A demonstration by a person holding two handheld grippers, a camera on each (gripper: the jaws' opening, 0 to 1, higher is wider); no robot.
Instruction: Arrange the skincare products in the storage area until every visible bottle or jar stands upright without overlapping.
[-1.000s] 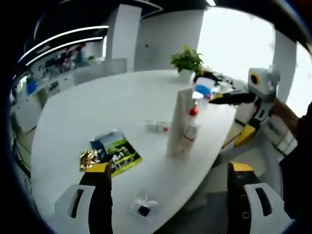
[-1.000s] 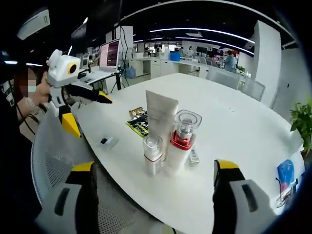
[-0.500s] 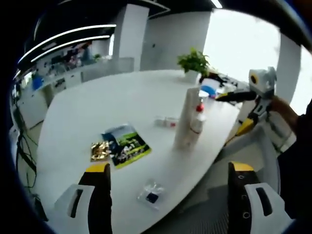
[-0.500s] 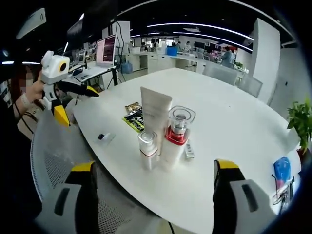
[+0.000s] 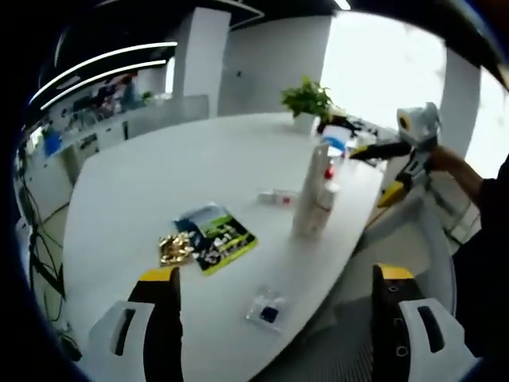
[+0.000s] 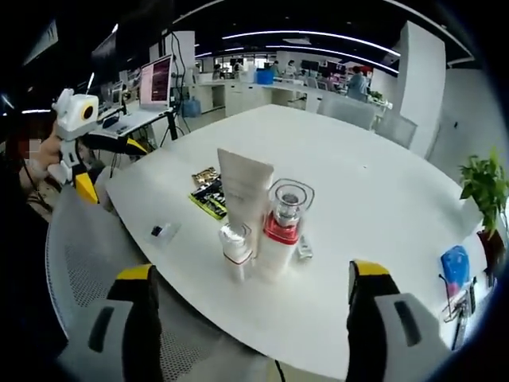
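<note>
**A:** Where do your skincare products stand?

**B:** In your right gripper view they sit at the centre of the frame, near the table's (image 6: 382,207) close edge: the white tube (image 6: 243,195) upright on its cap, the red-collared pump bottle (image 6: 282,231) just right of it, and the small clear-capped bottle (image 6: 235,253) in front, lower left of the tube. All three look upright. They crowd together, so from here you cannot tell whether they touch or merely line up in the view.

**A:** And your grippers?

**B:** Your right gripper (image 6: 248,318) has its jaws spread wide at the bottom of the frame, holding nothing, well short of the cluster. Your left gripper (image 5: 274,318) is the same, jaws apart and empty. (You can also see it at the far left of the right gripper view, held off the table's edge.) Both hang back probably because nothing needs gripping now.

**A:** Anything else on the table?

**B:** A green-and-black sachet (image 5: 216,238) with a gold foil packet (image 5: 172,248) touching its left side, left of centre in your left gripper view; a small clear packet (image 5: 266,310) lower centre; a small flat item (image 5: 276,196) lying behind the bottles. If that last one counts as a product, you would judge the task unfinished; it is too small to tell.
</note>
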